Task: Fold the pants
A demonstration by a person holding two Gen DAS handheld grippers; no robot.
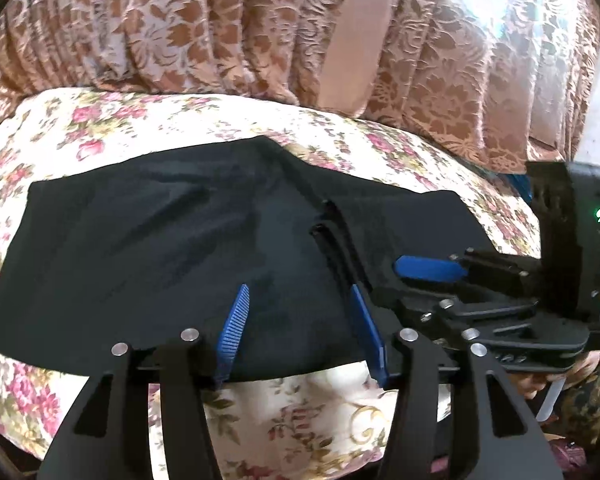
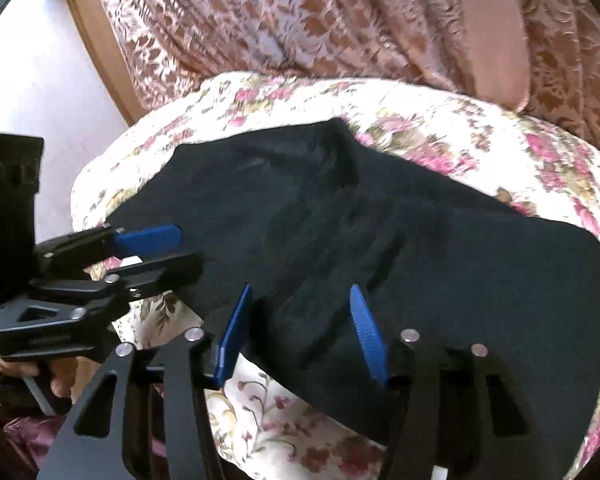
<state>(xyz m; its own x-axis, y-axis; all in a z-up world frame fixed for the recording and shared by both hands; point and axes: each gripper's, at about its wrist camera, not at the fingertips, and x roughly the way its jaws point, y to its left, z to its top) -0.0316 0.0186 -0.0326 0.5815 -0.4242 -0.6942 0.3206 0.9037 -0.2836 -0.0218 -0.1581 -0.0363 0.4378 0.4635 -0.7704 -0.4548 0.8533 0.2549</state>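
I see the black fabric pants (image 1: pixel 172 248) lying mid-frame on the floral quilted bedspread (image 1: pixel 100 128), patterned brown curtain (image 1: pixel 180 20) behind, across the top.

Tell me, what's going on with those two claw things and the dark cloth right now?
Left gripper open, right gripper open, both empty. Black pants lie partly folded on floral cover. Nothing blocking.

One black pants (image 1: pixel 160 248), two grippers, one floral bedspread (image 1: pixel 100 120), one curtain (image 1: pixel 220 20)
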